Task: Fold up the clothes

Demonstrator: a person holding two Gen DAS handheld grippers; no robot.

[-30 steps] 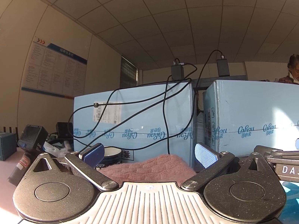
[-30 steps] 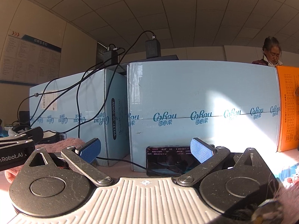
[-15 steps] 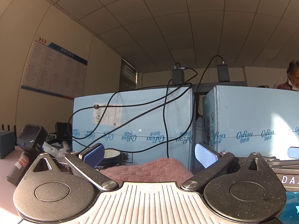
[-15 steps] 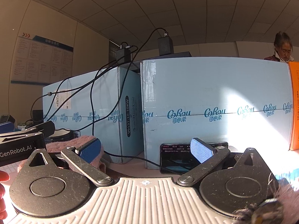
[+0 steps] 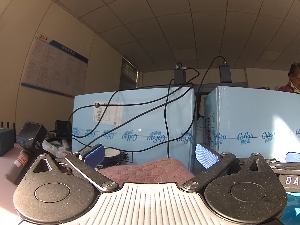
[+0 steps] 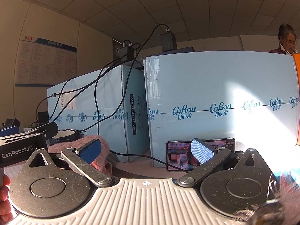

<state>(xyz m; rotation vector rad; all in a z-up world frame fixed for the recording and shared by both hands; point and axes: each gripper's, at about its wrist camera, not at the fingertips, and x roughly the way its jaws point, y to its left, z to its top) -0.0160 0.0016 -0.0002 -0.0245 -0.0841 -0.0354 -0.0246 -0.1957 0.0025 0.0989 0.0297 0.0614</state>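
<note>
In the left wrist view the left gripper [image 5: 149, 154] is spread wide with nothing between its blue pads, held level just above a pink knitted garment [image 5: 148, 170] that lies bunched on the surface right ahead of it. This looks like the approach before a grasp, with no fold visibly begun; the next move would call for tipping the gripper down, finding an edge or corner of the knit, and closing on it. Behind the garment stand two pale blue cardboard boxes [image 5: 131, 121] with black cables [image 5: 166, 116] draped over them, a dark bowl [image 5: 110, 154] near the left box, and a black handheld device [image 5: 28, 142] at far left. In the right wrist view the right gripper [image 6: 146, 151] is equally wide and holds nothing; the garment sits to its left, so it must swing that way. A phone [image 6: 200, 154] leans on the right box, a noticeboard [image 6: 46, 61] hangs on the left wall, and a woman [image 6: 286, 39] stands beyond the boxes under a tiled ceiling.
</note>
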